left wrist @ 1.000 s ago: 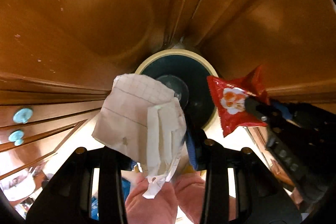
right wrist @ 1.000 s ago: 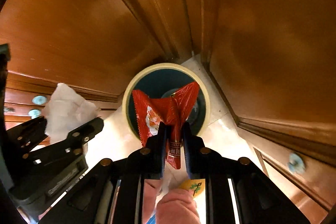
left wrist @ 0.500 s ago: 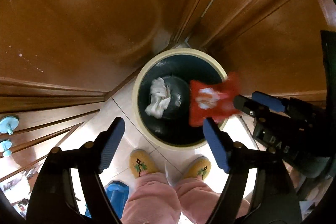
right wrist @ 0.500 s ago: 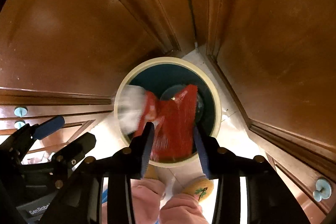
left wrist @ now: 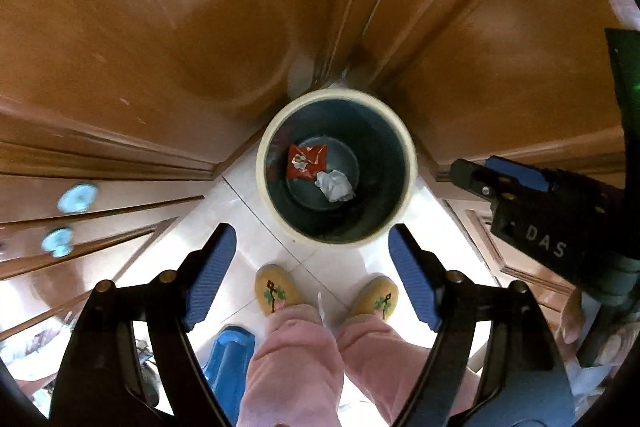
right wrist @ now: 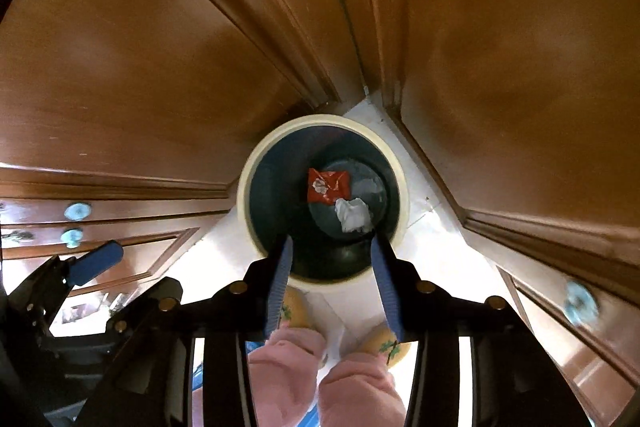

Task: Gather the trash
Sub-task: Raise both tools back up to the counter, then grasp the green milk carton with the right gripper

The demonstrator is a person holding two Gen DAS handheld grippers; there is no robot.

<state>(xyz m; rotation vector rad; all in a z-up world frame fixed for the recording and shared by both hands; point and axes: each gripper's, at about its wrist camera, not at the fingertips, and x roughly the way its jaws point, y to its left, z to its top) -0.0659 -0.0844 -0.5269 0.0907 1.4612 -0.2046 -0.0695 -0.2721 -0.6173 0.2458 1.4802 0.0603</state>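
Left claw point(left wrist: 310, 263) and right claw point(right wrist: 332, 263) both point downward, jaws spread wide, holding nothing.

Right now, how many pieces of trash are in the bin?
2. The red snack wrapper lies on the bin floor, and the crumpled white paper sits beside it, touching its lower right corner. Anything beneath them is hidden.

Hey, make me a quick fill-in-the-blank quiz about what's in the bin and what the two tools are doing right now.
1. The red wrapper lies inside the ____, whose cream rim stands on the floor.
2. Beside the wrapper lies a crumpled ____ tissue.
3. The left tool and the right tool are both ____, holding nothing.
4. The person's slippers are ____ in colour.

Missing words: bin; white; open; yellow
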